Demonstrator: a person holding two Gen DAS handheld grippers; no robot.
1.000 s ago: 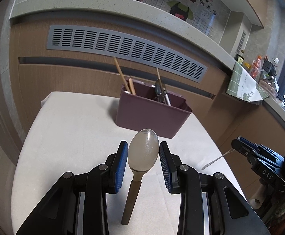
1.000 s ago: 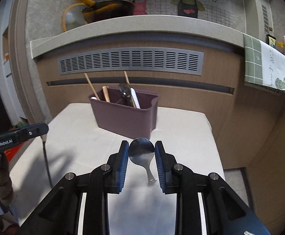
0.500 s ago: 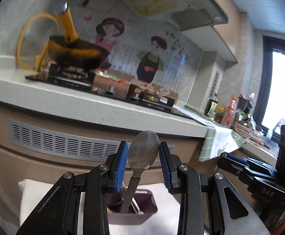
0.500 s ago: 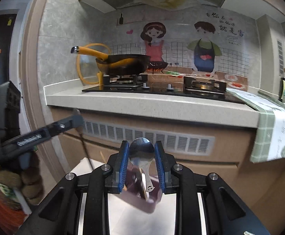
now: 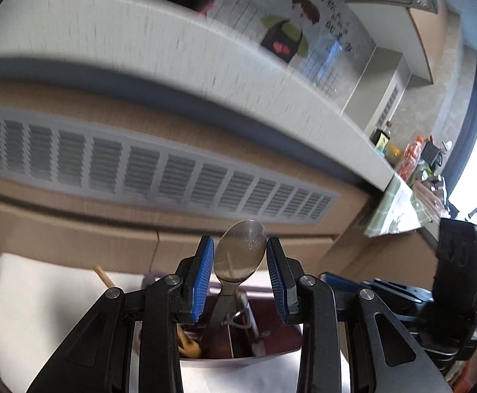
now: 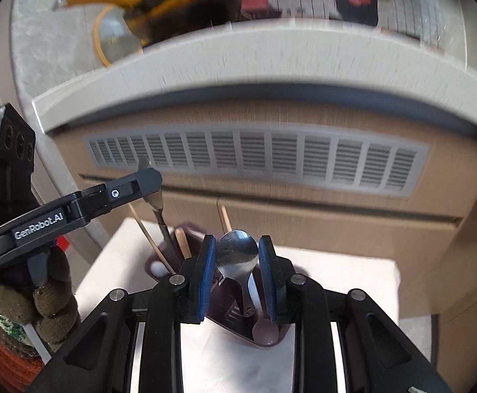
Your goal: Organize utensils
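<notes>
Above the far edge of the white tabletop (image 6: 353, 281), over the maroon utensil bin (image 5: 264, 344): two spoons, one per gripper, both hanging handle-down.

Item one: large spoon (image 5: 240, 255), matte steel bowl, dark flat handle. We hold it in the left gripper (image 5: 240, 271), pads against the rim of the bowl on either side. Its long axis runs steeply down, and the handle end sits already inside the bin's near compartment, beside wooden chopsticks (image 5: 105, 278).

Item two: small polished spoon (image 6: 238, 258), short handle with a pierced end. We carry it in the right gripper (image 6: 237, 271); its jaws are easing apart with the bowl between them, the pads seemingly touching it. The handle tip hangs above the bin's right compartment, near a white-handled utensil (image 6: 253, 291).

We judge that the drop turns on each handle lying straight below its gripper, inside the bin walls. Each hand is nearest its own compartment.
</notes>
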